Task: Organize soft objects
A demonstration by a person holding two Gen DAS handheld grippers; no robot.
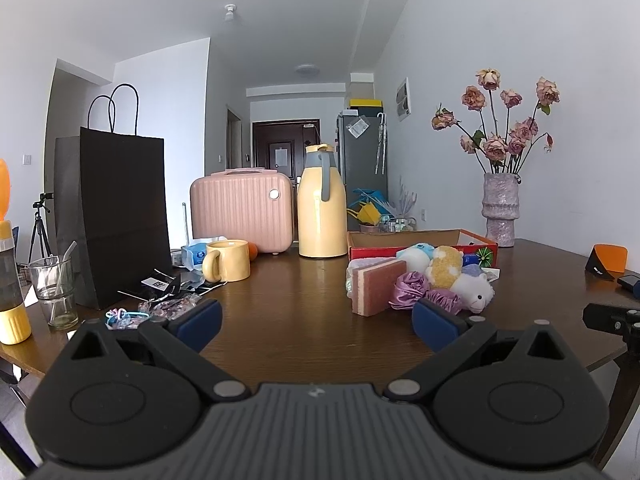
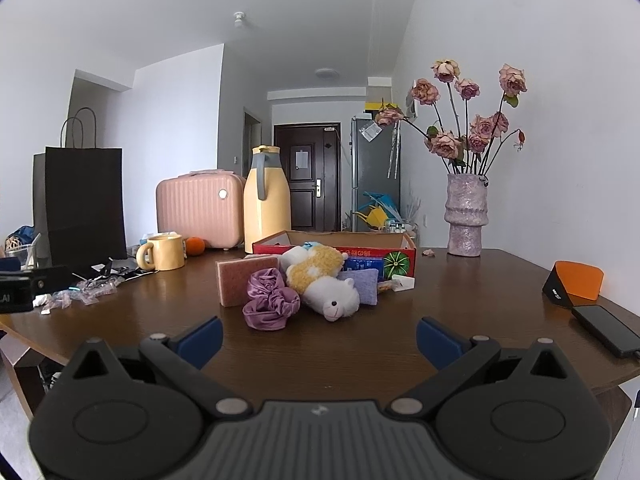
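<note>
A pile of soft things lies on the brown table in front of a shallow red cardboard box: a pink sponge standing on edge, purple satin scrunchies, a white and yellow plush toy and a lilac fabric pouch. The same pile shows in the left wrist view: sponge, scrunchies, plush, box. My left gripper is open and empty, short of the pile. My right gripper is open and empty, just in front of the scrunchies.
At the back stand a yellow thermos jug, a pink case, a yellow mug, a black paper bag and a vase of dried roses. A phone and an orange stand lie right. Wrappers and a glass lie left.
</note>
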